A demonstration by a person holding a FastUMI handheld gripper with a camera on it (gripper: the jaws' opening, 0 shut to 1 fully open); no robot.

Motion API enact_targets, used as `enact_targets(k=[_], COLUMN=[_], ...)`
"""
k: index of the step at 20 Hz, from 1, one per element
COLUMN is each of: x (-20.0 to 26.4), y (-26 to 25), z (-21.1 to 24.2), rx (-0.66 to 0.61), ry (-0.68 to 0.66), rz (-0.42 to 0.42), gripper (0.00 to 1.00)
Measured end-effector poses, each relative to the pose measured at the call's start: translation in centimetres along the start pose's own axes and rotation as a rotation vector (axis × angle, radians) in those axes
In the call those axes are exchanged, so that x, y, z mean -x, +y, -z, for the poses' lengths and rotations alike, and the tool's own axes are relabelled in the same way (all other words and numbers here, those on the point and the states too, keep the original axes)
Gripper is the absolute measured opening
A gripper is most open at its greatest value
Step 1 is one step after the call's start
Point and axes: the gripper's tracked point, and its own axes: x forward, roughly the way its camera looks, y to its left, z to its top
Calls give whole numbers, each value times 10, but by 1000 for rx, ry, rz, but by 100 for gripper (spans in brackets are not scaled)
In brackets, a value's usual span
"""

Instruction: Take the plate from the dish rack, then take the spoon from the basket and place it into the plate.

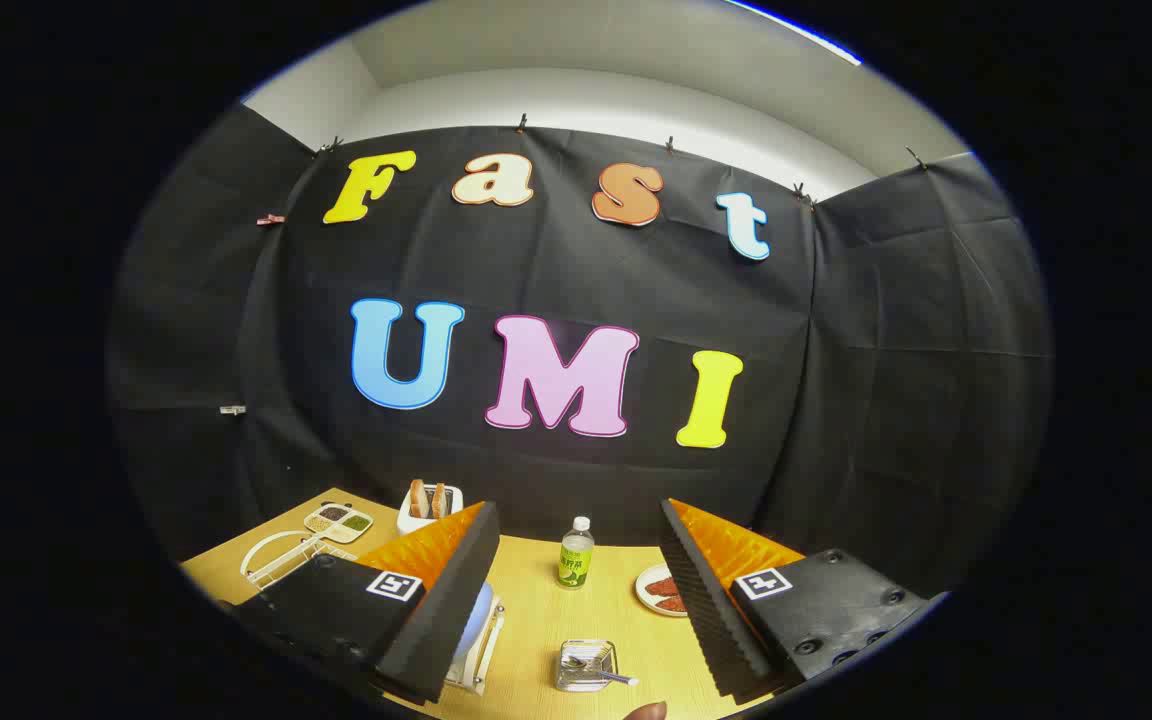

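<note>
Claw [576,600] spread and empty above the surface [536,610]; plate [476,620] stands in rack [481,655], near-left, partly behind left finger [436,600].

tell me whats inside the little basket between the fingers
A spoon lies in the mesh basket, handle poking over its rim. The open gripper hovers above; anything beneath the spoon is hidden.

The bottle [576,553] carries a green label too small to read; nothing else is legible.

Bottle [576,552], toaster [429,505], snack dish [338,520] on table [546,610].
</note>
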Motion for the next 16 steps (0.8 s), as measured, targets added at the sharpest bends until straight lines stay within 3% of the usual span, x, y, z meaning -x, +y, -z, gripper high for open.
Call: enact_targets(k=[16], x=[-8], y=[9], z=[1], rx=[15], ry=[12], rz=[7], gripper=[97])
